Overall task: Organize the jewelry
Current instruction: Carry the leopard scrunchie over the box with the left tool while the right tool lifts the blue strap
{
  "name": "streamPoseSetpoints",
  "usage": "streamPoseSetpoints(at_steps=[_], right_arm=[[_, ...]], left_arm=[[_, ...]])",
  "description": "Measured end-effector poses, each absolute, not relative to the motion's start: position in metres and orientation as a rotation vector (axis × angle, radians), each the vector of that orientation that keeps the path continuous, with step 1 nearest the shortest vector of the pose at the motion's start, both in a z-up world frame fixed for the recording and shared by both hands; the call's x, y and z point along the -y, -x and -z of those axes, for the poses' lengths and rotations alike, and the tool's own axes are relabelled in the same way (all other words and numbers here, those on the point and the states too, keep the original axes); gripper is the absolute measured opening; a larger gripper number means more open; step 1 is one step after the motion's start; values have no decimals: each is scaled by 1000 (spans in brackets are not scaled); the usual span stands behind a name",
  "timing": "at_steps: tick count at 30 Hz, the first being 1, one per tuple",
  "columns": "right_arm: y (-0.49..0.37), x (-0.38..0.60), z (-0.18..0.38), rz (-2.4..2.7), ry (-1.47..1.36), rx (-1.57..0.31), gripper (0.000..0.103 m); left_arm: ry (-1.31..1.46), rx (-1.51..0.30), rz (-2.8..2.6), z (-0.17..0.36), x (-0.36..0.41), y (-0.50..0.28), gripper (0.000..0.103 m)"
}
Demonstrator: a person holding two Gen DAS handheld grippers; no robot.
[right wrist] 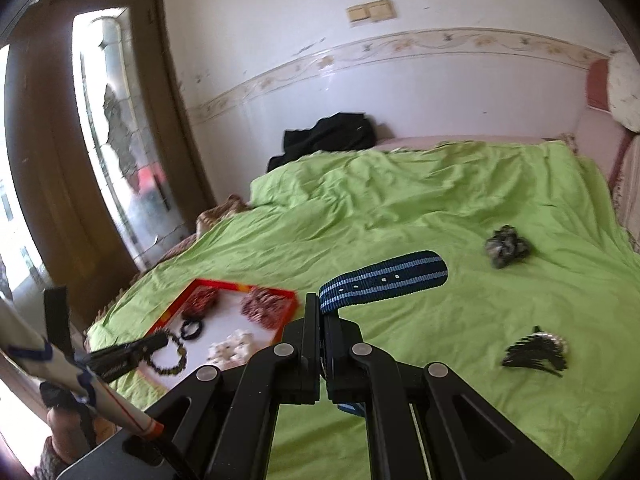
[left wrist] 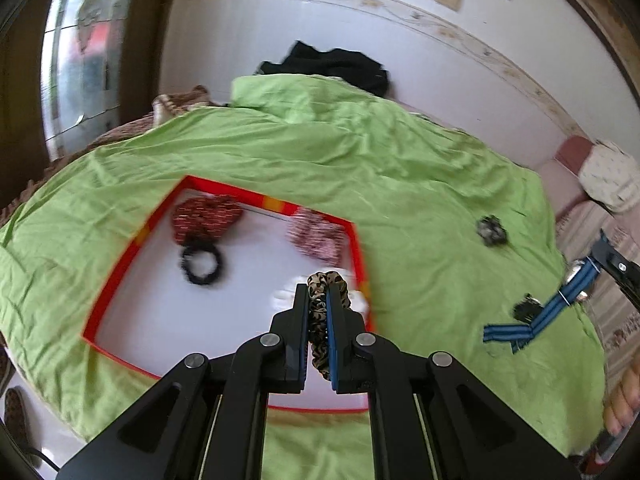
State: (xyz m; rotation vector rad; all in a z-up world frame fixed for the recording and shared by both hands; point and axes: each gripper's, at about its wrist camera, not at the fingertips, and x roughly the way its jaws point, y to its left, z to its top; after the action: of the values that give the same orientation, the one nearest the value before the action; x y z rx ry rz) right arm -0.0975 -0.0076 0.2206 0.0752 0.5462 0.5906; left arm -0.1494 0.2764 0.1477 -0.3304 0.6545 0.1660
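Green bedsheet (left wrist: 400,168), wrinkled, covers the bed and carries everything else. Dark clothing (left wrist: 332,66) heaped at the far edge against the white wall. Red-rimmed tray (left wrist: 120,268) with a white floor sits on the sheet toward the door side; inside it: a red patterned scrunchie (left wrist: 208,216) at the far corner, a black hair tie (left wrist: 202,264) just in front of it, a pink-and-white scrunchie (left wrist: 316,236) near the far right wall, a white clustered piece (right wrist: 232,348) toward the near side, and, in the right wrist view, a dark beaded bracelet (right wrist: 172,356) beside that. Left gripper (left wrist: 319,292) is above the near right part of the tray, jaws closed tight on a leopard-print scrunchie (left wrist: 320,320) that bulges above and below the pads. Right gripper (right wrist: 322,308) is over open sheet to the right of the tray, jaws pressed together on a blue striped watch strap (right wrist: 384,280); the free length of the strap juts out past the fingertips to the right, and the left wrist view shows a metal watch case (left wrist: 576,270) on it. Loose on the sheet, well apart from the tray: a grey-black scrunchie (right wrist: 506,248) farther back, and a black fringed hair clip (right wrist: 536,354) nearer, with a pale shiny end.
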Motion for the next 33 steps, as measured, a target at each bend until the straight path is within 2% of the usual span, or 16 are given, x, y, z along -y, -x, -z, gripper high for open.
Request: streamPoseSetpoints(at_steps=[16, 23, 27, 33], right_arm=[[109, -117, -211, -764, 26, -642, 2], [111, -163, -200, -869, -15, -716, 2], [107, -182, -187, -957, -105, -787, 2], [93, -198, -146, -878, -41, -880, 2]], left_arm=[[387, -644, -368, -109, -353, 164, 7], [431, -664, -373, -97, -373, 164, 7], [480, -688, -357, -87, -382, 160, 7], [511, -713, -378, -79, -393, 158, 7]])
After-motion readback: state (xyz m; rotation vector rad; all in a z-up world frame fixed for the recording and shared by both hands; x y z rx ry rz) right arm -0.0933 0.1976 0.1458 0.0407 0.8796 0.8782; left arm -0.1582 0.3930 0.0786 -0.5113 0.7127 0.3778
